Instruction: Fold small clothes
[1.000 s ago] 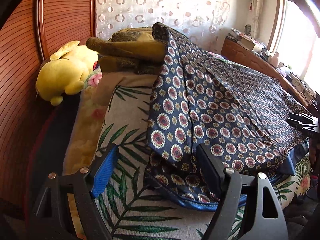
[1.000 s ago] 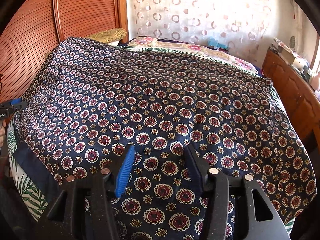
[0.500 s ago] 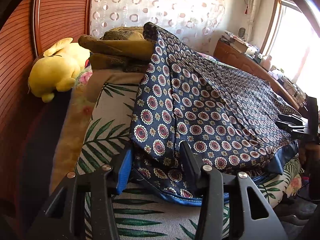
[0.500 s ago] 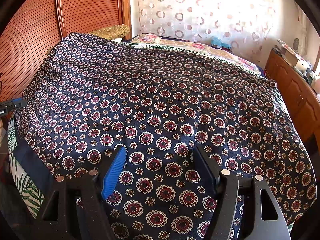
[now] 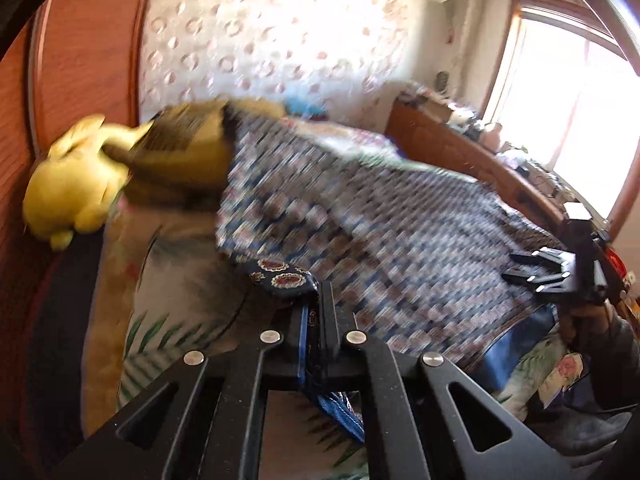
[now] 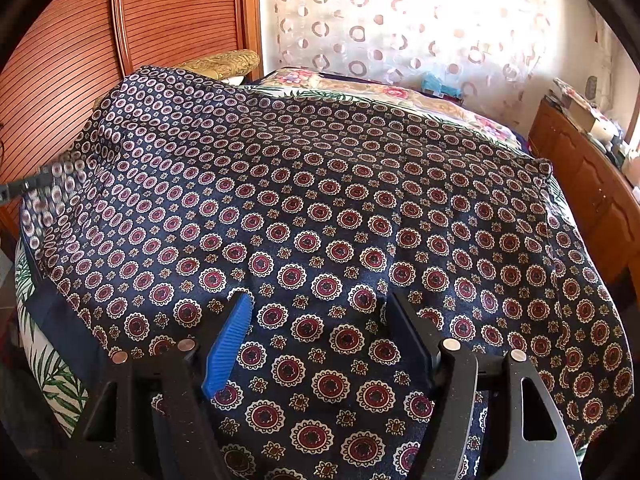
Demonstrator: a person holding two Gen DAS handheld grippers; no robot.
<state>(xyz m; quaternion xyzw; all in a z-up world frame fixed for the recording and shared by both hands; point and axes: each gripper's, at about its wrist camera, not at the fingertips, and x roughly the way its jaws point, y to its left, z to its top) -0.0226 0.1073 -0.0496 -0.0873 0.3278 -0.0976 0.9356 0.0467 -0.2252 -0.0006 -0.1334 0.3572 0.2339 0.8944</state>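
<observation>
Left tool (image 5: 316,300) clamped shut on a corner of the patterned cloth (image 6: 320,216); rest of cloth spread ahead of both tools over the bed (image 6: 48,376). Right tool (image 6: 320,320) spread wide, cloth under and between its fingers, nothing pinched. Risks: thin corner slipping from the left pinch; one-sided pull dragging the whole cloth askew; far edge snagging on the cushion (image 5: 180,152) beyond the left tool.

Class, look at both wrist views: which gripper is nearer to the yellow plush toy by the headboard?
Left. The left gripper, shut on the patterned cloth's edge, is on the yellow plush toy's side; the right gripper is across the cloth.
</observation>
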